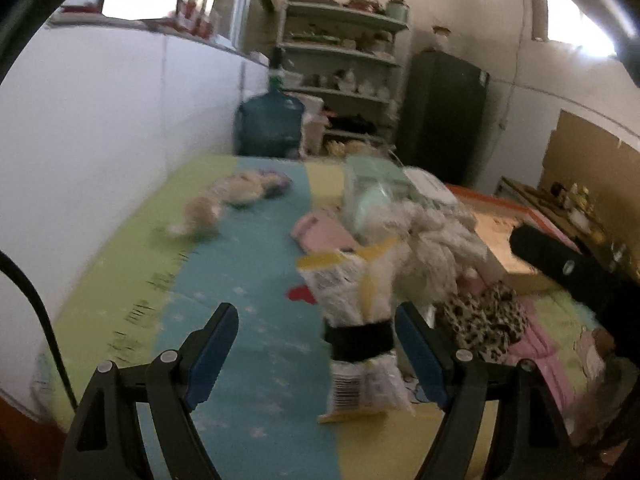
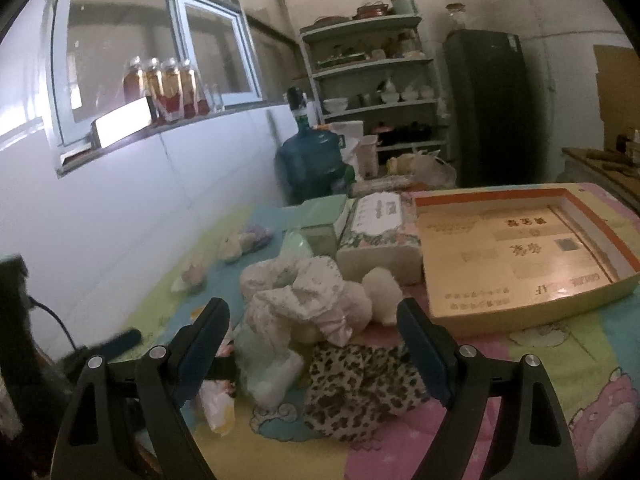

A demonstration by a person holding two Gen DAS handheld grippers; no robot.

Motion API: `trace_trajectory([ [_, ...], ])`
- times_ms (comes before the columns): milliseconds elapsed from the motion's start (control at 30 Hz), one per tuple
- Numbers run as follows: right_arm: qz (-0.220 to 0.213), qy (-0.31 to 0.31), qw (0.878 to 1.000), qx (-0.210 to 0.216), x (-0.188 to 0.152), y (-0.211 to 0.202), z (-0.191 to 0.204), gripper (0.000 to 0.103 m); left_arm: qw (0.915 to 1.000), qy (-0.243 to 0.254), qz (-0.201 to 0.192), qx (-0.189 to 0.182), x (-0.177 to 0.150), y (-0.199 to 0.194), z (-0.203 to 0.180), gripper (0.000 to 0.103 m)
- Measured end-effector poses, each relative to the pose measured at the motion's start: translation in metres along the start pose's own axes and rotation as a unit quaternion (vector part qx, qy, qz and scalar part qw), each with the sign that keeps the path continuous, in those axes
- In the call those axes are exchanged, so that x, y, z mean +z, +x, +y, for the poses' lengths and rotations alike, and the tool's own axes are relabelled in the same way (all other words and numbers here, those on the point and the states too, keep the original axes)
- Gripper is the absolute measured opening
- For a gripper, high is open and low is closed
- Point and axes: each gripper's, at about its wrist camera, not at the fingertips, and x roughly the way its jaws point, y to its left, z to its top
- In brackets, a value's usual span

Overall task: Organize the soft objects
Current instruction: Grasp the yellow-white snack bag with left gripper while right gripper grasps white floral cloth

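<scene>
Underfoot, a pastel play mat (image 2: 552, 364) in green, blue, yellow and pink panels spreads beneath both pairs of jaws; ahead and right of the right jaws sits a shallow cardboard box (image 2: 516, 256) with an orange inner rim, nothing in it but its printed floor; beyond the jaws, just left of that box, a floral tissue box (image 2: 378, 236), and left of that a pale green pack (image 2: 320, 220); far ahead, against the wall, a blue water jug (image 2: 314, 160).

Right gripper (image 2: 314, 344): jaws spread wide, gripping nothing; between and just past the blue pads lies a heap of soft things: a crumpled white printed cloth (image 2: 296, 304), a fluffy white ball (image 2: 384, 292) touching its right side, and nearer the camera a leopard-print piece (image 2: 360, 384) partly under the right jaw.

Left gripper (image 1: 316, 354): jaws likewise spread, closed on nothing; a packaged white item with a yellow header and black band (image 1: 356, 316) shows in the gap close to the right pad, whether it touches the pad I cannot tell; frame is motion-blurred. Ahead and left of the left jaws, two small cream plush toys (image 1: 236, 196) lie apart from the heap.
</scene>
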Motion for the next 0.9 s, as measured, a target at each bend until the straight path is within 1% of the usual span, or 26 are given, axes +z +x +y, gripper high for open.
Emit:
trace_trajectory([
  [67, 0.003, -0.002, 1.0, -0.001, 0.0, 0.001, 0.0, 0.087, 0.9999, -0.003, 0.011, -0.008, -0.002, 0.008, -0.003, 0.08],
  [167, 0.017, -0.005, 1.0, 0.008, 0.001, 0.01, 0.0, 0.087, 0.9994, -0.009, 0.023, -0.024, -0.005, 0.018, -0.003, 0.064],
  [233, 0.034, -0.013, 0.999, 0.022, 0.002, 0.02, 0.004, 0.087, 0.9983, -0.021, 0.032, -0.044, -0.006, 0.023, 0.0, 0.058],
  [300, 0.052, -0.019, 0.998, 0.035, 0.002, 0.032, 0.009, 0.087, 0.9973, -0.025, 0.038, -0.058, -0.007, 0.024, 0.001, 0.046],
  [400, 0.074, -0.021, 0.996, 0.038, 0.001, 0.049, 0.013, 0.087, 0.9972, -0.02, 0.031, -0.065, -0.008, 0.022, 0.002, 0.044],
  [500, 0.08, -0.027, 0.996, 0.037, 0.001, 0.06, 0.016, 0.086, 0.997, -0.019, 0.028, -0.07, -0.009, 0.02, 0.004, 0.044],
  [533, 0.082, -0.034, 0.995, 0.034, 0.001, 0.063, 0.017, 0.084, 0.9969, -0.02, 0.027, -0.071, -0.009, 0.02, 0.005, 0.044],
  [567, 0.084, -0.04, 0.995, 0.032, 0.001, 0.066, 0.019, 0.081, 0.9969, -0.021, 0.027, -0.072, -0.009, 0.02, 0.006, 0.044],
  [600, 0.086, -0.047, 0.995, 0.031, 0.001, 0.069, 0.02, 0.07, 0.9969, -0.021, 0.026, -0.072, -0.009, 0.02, 0.007, 0.043],
  [633, 0.091, -0.055, 0.994, 0.03, 0.001, 0.072, 0.021, 0.056, 0.9969, -0.021, 0.025, -0.071, -0.009, 0.019, 0.008, 0.043],
  [667, 0.097, -0.06, 0.993, 0.03, 0.001, 0.076, 0.022, 0.051, 0.9971, -0.021, 0.024, -0.069, -0.008, 0.019, 0.008, 0.043],
  [733, 0.104, -0.064, 0.992, 0.032, 0.0, 0.08, 0.022, 0.036, 0.9972, -0.022, 0.022, -0.068, -0.008, 0.017, 0.009, 0.043],
  [767, 0.105, -0.064, 0.992, 0.034, 0.0, 0.081, 0.022, 0.033, 0.9972, -0.023, 0.021, -0.068, -0.008, 0.017, 0.011, 0.043],
  [800, 0.107, -0.064, 0.992, 0.036, -0.001, 0.081, 0.021, 0.027, 0.9972, -0.025, 0.02, -0.068, -0.008, 0.016, 0.012, 0.043],
  [833, 0.106, -0.061, 0.992, 0.04, 0.0, 0.08, 0.02, 0.024, 0.9972, -0.026, 0.018, -0.068, -0.008, 0.014, 0.013, 0.043],
  [900, 0.099, -0.057, 0.992, 0.046, 0.001, 0.075, 0.019, 0.02, 0.9972, -0.028, 0.015, -0.068, -0.008, 0.012, 0.015, 0.043],
])
